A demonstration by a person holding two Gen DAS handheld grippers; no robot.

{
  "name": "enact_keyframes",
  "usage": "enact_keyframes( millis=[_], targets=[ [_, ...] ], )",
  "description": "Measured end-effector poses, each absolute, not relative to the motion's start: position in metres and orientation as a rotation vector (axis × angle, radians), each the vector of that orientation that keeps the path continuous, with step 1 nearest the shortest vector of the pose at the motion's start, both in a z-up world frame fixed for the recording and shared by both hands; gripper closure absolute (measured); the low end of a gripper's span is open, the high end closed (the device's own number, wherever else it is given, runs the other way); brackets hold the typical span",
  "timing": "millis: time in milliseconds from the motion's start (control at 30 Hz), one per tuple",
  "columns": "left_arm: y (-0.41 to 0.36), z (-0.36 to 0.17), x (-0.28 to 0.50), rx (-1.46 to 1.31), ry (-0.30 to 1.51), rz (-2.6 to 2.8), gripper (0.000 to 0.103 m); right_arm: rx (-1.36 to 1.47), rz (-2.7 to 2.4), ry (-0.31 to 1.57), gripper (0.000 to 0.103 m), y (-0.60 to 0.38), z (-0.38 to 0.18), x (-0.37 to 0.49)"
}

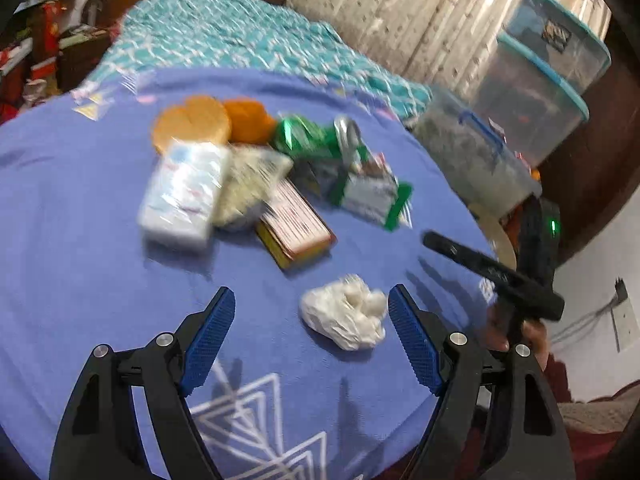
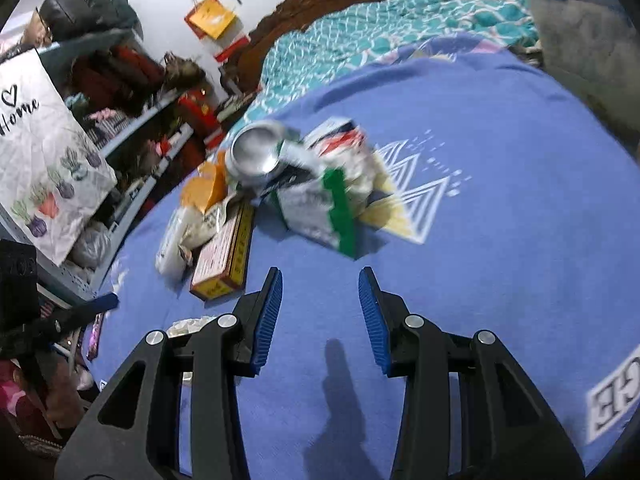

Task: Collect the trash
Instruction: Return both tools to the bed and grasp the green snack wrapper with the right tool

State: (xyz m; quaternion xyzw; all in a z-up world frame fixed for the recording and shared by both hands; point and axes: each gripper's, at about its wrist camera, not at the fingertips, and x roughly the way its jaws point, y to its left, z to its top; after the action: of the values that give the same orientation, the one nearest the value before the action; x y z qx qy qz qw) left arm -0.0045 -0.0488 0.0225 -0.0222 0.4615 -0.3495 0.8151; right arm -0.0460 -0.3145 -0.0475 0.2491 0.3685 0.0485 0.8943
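A pile of trash lies on a blue cloth [image 1: 80, 240]: orange lids [image 1: 196, 120], a white tissue pack [image 1: 180, 196], crumpled paper [image 1: 248, 184], a yellow-red box [image 1: 296, 228], a green can [image 1: 320, 136] and a green-white wrapper [image 1: 368, 192]. A white crumpled wad [image 1: 344, 320] lies apart from the pile, between the fingers of my open left gripper [image 1: 312, 320] and close to the right one. My right gripper [image 2: 320, 300] is open over bare cloth, short of the wrapper [image 2: 320, 204], the can [image 2: 256, 156] and the box [image 2: 224, 260]. Nothing is between its fingers.
Clear storage bins [image 1: 540, 80] with teal lids stand stacked at the right, with a blue-handled bin [image 1: 472, 152] by the cloth's edge. Teal patterned bedding [image 1: 224, 32] lies behind the pile. A cluttered shelf [image 2: 120, 100] and a white printed bag [image 2: 40, 140] stand to the left.
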Motion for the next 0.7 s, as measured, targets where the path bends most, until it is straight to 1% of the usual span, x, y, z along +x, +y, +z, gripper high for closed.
enact_keyframes(
  millis=[133,200,333,433,633,700],
  targets=[
    [-0.073,0.003,-0.008,0.036,0.980,-0.752,0.027,0.517,0.069,0.790,0.059,-0.308,-0.059,-0.042],
    [-0.084,-0.001,-0.012,0.094,0.950,-0.716,0.027,0.533,0.050,0.812,0.059,-0.310,-0.067,-0.044],
    [-0.093,-0.006,-0.019,0.188,0.882,-0.638,0.027,0.533,0.019,0.792,0.058,-0.315,-0.065,-0.047],
    [-0.089,-0.008,-0.018,0.188,0.871,-0.604,0.027,0.530,0.007,0.797,0.057,-0.313,-0.066,-0.046],
    [-0.071,-0.001,-0.011,0.173,0.851,-0.534,0.027,0.480,-0.010,0.803,0.051,-0.304,-0.064,-0.043],
    [-0.064,0.001,-0.009,0.159,0.855,-0.514,0.025,0.470,-0.014,0.805,0.051,-0.302,-0.062,-0.043]
  ],
)
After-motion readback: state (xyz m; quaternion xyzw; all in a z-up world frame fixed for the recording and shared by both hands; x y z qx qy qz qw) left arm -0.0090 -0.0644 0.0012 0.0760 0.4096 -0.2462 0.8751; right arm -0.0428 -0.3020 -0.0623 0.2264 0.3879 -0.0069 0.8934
